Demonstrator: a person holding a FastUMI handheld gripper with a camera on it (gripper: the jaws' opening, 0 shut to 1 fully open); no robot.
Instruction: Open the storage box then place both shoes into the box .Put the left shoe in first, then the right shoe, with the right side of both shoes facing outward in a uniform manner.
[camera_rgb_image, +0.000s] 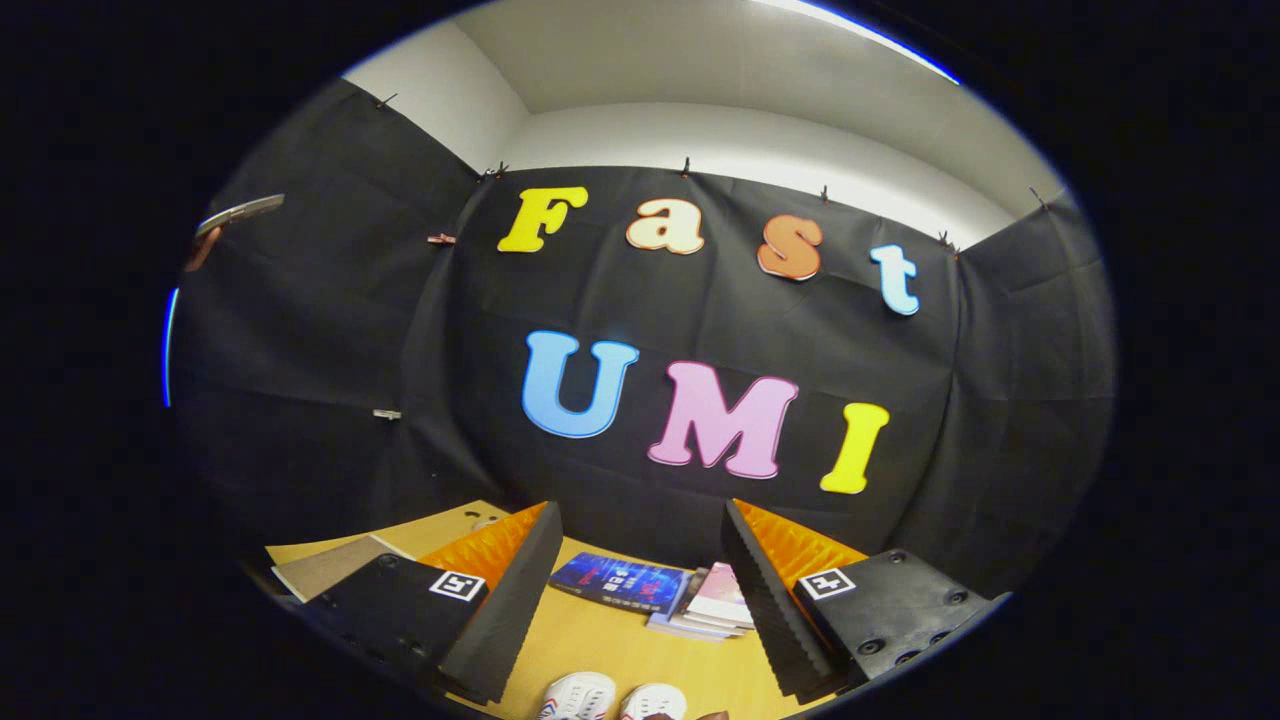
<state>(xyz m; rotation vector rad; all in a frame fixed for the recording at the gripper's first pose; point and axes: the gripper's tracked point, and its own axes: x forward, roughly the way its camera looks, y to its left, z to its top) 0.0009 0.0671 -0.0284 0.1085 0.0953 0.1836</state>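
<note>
Two white shoes lie between the spread, empty tongs.

From my seat I get just the toe caps of the two white shoes, low between the tongs; the rest of each is cut off, so I can't tell left from right. The books beyond are partly hidden behind the right finger, their covers too blurred to make out. A grey board on the surface slips behind the left finger (how far it runs is hidden).
</note>
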